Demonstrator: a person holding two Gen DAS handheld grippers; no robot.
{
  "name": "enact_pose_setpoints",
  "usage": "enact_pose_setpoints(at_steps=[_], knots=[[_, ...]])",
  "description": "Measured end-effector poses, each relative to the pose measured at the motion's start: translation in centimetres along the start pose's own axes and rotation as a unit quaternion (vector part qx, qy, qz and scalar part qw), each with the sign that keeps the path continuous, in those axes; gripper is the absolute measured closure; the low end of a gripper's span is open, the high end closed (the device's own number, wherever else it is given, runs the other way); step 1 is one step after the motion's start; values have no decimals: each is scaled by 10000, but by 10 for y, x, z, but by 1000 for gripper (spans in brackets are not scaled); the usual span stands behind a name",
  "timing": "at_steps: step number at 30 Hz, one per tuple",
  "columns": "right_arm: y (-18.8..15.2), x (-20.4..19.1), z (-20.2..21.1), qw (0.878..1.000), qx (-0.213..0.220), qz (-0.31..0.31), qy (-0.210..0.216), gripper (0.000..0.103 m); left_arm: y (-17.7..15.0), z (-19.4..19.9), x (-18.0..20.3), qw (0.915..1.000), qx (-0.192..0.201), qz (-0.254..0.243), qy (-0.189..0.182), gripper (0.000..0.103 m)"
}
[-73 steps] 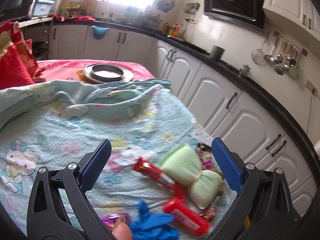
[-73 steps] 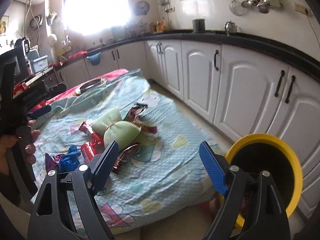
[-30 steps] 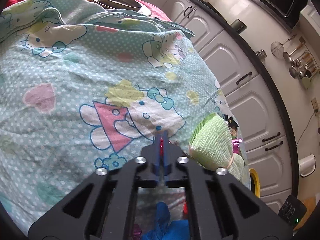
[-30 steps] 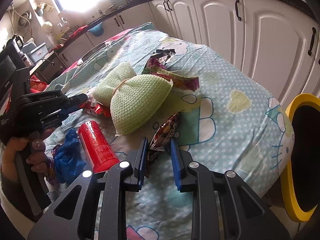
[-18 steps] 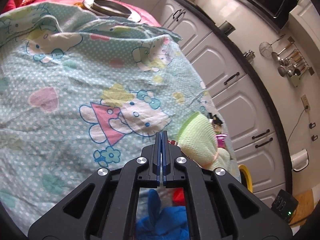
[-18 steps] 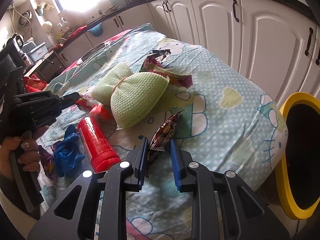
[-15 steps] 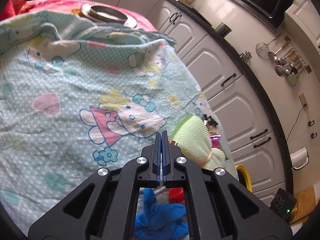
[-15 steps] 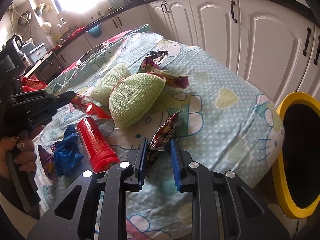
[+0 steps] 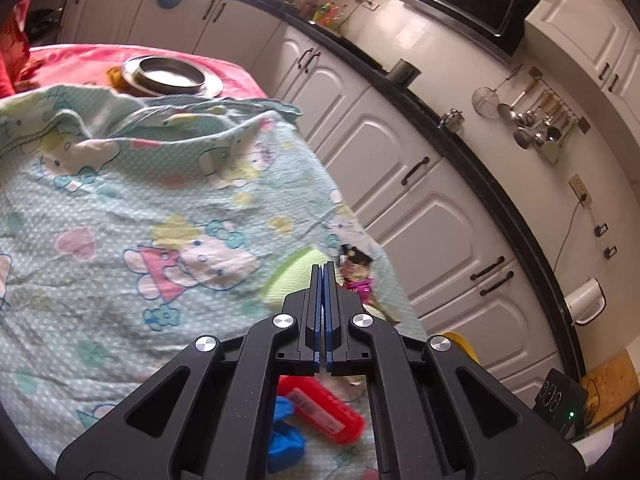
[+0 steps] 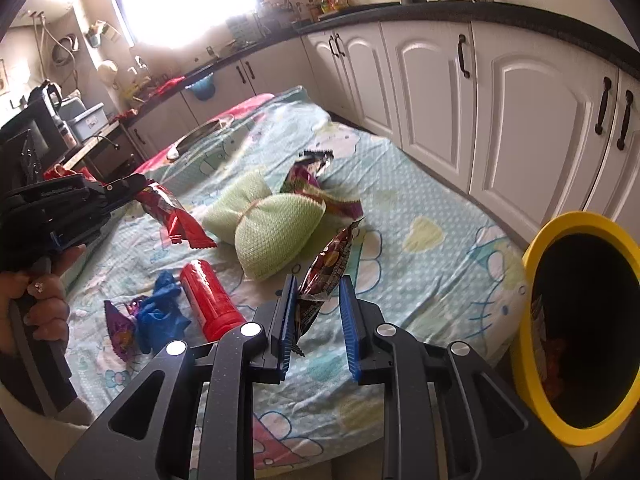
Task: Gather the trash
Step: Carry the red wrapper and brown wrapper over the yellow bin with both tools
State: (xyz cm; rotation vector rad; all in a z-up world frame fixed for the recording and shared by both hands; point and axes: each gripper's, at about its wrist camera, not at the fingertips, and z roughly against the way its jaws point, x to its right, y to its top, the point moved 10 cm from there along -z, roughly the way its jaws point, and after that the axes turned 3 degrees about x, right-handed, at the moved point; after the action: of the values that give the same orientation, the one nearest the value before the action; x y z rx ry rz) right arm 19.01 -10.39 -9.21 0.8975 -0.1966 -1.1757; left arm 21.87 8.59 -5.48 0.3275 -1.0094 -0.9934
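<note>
My left gripper [image 9: 322,270] is shut; the right wrist view shows it [image 10: 136,184] holding a red snack wrapper [image 10: 172,216] lifted above the Hello Kitty sheet [image 10: 420,216]. My right gripper [image 10: 316,292] is shut on a dark candy wrapper [image 10: 328,268], raised off the bed, near the yellow-rimmed trash bin [image 10: 536,248] at right. On the sheet lie a red canister [image 10: 208,300], a blue glove [image 10: 160,312], a purple wrapper [image 10: 120,332] and a maroon wrapper [image 10: 316,184] behind a green knitted cloth bundle [image 10: 268,224].
White kitchen cabinets [image 10: 520,100] run along the right side under a black counter. A steel plate [image 9: 168,76] sits on the pink cover at the bed's far end. The bin rim [image 9: 460,340] peeks beside the bed in the left wrist view.
Both grippers closed on wrappers and lifted them off the sheet. The left one rose with the red wrapper; the right one pulled back with the candy wrapper, the bin now nearer.
</note>
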Motion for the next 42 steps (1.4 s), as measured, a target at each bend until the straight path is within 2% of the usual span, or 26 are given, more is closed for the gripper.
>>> enact_pose_setpoints(at_steps=[17,42], knots=[[11,24,45,9990,394,60,-193,82,-12,-1,74,9971,54,-697,-300,103],[18,105,106,9912,925,-440,-833,82,-49,-16,147,9875,-85,-1446,-614,103]])
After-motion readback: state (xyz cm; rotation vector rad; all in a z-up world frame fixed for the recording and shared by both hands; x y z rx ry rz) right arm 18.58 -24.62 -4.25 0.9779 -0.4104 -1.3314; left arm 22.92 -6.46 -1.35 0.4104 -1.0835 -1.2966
